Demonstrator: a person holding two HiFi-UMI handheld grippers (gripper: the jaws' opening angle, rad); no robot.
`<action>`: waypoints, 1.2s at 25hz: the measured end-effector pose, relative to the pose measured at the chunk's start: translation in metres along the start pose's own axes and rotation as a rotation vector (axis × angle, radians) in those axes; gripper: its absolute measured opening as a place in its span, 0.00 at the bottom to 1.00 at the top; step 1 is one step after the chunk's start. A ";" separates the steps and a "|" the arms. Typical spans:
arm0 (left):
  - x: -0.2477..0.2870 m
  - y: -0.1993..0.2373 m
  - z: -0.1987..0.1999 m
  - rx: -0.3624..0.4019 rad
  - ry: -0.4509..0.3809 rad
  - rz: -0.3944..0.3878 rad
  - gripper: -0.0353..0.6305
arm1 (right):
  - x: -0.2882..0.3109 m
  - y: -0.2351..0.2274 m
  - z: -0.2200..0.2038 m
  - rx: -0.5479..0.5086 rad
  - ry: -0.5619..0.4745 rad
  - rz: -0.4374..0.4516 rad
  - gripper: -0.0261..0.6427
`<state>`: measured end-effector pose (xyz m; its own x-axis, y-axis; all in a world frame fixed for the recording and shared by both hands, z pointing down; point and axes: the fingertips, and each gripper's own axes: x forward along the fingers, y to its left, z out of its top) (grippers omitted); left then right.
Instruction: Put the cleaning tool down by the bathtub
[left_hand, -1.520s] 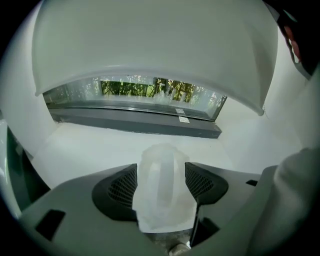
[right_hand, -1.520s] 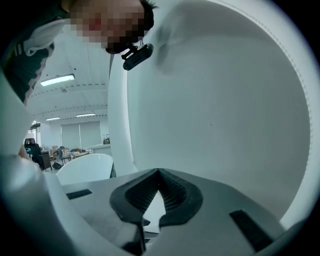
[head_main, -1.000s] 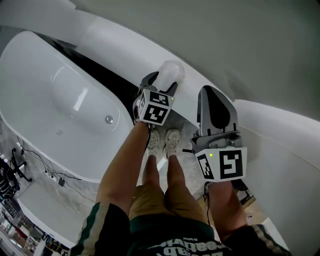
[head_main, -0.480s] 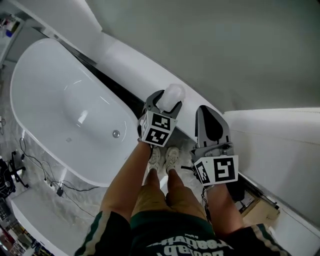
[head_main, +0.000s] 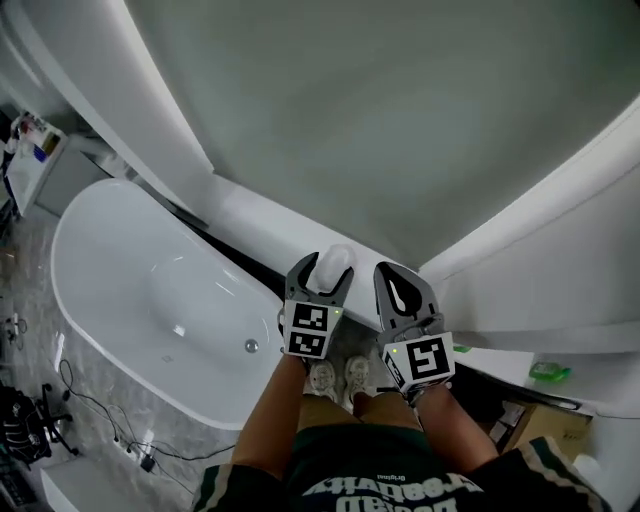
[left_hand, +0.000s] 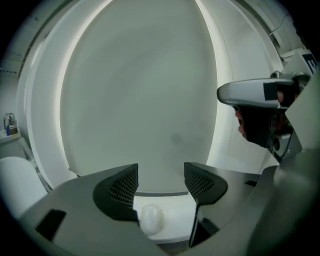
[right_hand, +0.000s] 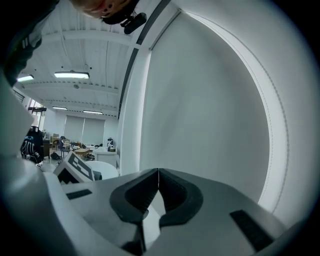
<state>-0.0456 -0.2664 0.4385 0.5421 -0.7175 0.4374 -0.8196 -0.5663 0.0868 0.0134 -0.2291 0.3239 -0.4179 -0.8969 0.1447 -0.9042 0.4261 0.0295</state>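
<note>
The white bathtub (head_main: 110, 262) lies at the left of the head view. Behind it runs a white ledge (head_main: 250, 225), and on it rests the cleaning tool (head_main: 336, 256), a small rounded whitish thing. My left gripper (head_main: 328, 270) is open, its jaws either side of the tool and apart from it. The left gripper view shows the tool (left_hand: 150, 219) low between the spread jaws of the left gripper (left_hand: 161, 172), on the ledge (left_hand: 172, 212). My right gripper (head_main: 387, 270) hovers just to the right, shut and empty, its tips meeting in the right gripper (right_hand: 158, 172) view.
A grey wall panel (head_main: 400, 120) rises behind the ledge. A green item (head_main: 548, 371) sits on a white shelf at the right, with a cardboard box (head_main: 522, 422) below. Cables (head_main: 70, 395) trail on the floor left of the tub. My shoes (head_main: 340, 378) stand by the tub's end.
The head view has swung upward, so tub and grippers sit lower and look smaller. Both grippers stay side by side near the ledge. The tool remains between the left gripper's open jaws.
</note>
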 end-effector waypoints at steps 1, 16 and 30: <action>-0.007 -0.003 0.011 0.007 -0.017 -0.003 0.50 | -0.002 0.000 0.009 -0.008 -0.013 -0.002 0.06; -0.116 -0.023 0.146 0.166 -0.281 -0.072 0.43 | -0.041 0.018 0.124 -0.095 -0.189 0.003 0.06; -0.226 -0.057 0.251 0.325 -0.577 -0.116 0.29 | -0.073 0.048 0.207 -0.146 -0.337 0.064 0.06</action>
<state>-0.0746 -0.1735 0.1101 0.7095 -0.6953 -0.1150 -0.7015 -0.6812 -0.2094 -0.0181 -0.1678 0.1098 -0.5003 -0.8464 -0.1825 -0.8637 0.4728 0.1748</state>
